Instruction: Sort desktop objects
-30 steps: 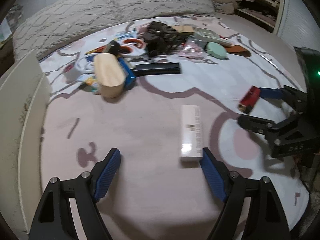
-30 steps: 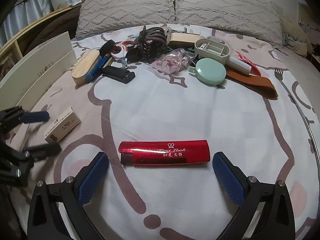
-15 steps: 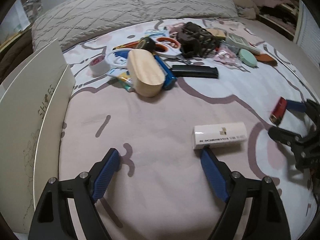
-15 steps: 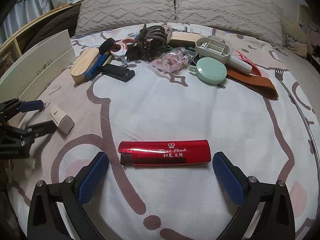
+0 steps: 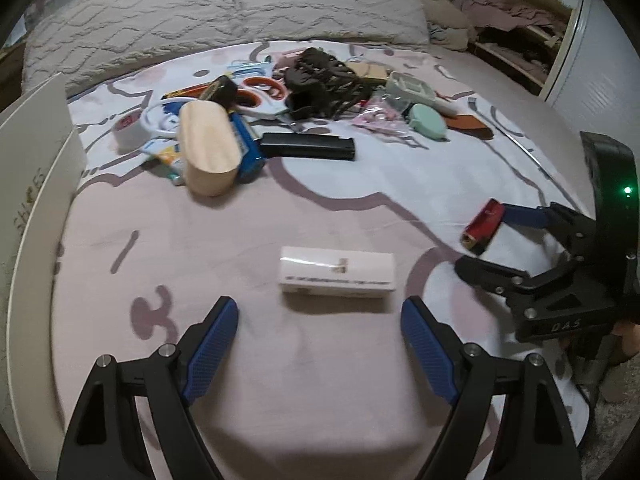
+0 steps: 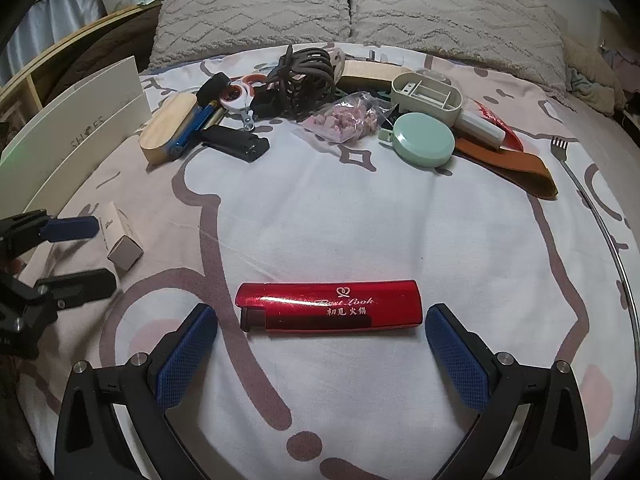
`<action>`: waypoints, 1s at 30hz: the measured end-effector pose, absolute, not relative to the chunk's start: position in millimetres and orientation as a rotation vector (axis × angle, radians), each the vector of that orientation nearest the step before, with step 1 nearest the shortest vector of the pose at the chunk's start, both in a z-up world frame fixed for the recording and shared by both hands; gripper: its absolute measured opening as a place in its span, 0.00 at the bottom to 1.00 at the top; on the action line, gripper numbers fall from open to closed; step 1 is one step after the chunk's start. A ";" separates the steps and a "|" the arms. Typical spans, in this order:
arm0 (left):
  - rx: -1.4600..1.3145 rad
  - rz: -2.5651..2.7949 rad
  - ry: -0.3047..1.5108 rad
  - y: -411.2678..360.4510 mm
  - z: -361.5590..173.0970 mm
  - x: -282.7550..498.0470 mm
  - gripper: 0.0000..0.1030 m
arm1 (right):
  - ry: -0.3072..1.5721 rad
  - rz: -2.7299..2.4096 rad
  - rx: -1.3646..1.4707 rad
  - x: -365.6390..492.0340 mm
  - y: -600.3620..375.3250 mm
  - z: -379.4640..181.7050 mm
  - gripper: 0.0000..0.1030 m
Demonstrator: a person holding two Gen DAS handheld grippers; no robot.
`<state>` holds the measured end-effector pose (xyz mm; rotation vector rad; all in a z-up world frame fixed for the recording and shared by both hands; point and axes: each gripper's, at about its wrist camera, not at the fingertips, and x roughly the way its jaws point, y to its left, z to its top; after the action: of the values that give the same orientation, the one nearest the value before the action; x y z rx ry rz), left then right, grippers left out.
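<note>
The white box (image 5: 338,274) lies crosswise just beyond the wide, empty left tool (image 5: 320,330); the red lighter (image 6: 329,306) likewise before the wide, empty right tool (image 6: 322,338).

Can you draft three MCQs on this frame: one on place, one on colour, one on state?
1. Where does the small white box lie?
A. ahead of the left gripper
B. inside the wooden case
C. on the pillow

2. What colour is the lighter?
A. green
B. red
C. black

3. How does the right gripper stand?
A. shut on the lighter
B. open, lighter lying ahead of its pads
C. out of view

Key: 1 A, box lies on the bedsheet just beyond the fingertips; 2 B, glossy red body; 3 B, gaps show at both ends.
</note>
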<state>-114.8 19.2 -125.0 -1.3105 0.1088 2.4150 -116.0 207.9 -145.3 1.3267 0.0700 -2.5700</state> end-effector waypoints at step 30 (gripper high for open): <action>-1.248 2.488 0.119 30.1 -125.0 -117.5 0.54 | 0.056 -2.581 1.308 -115.9 208.3 -146.0 1.00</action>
<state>-117.5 30.1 -125.0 -1.2483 0.1188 2.4885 -115.9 208.3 -146.0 1.3079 0.0558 -2.5808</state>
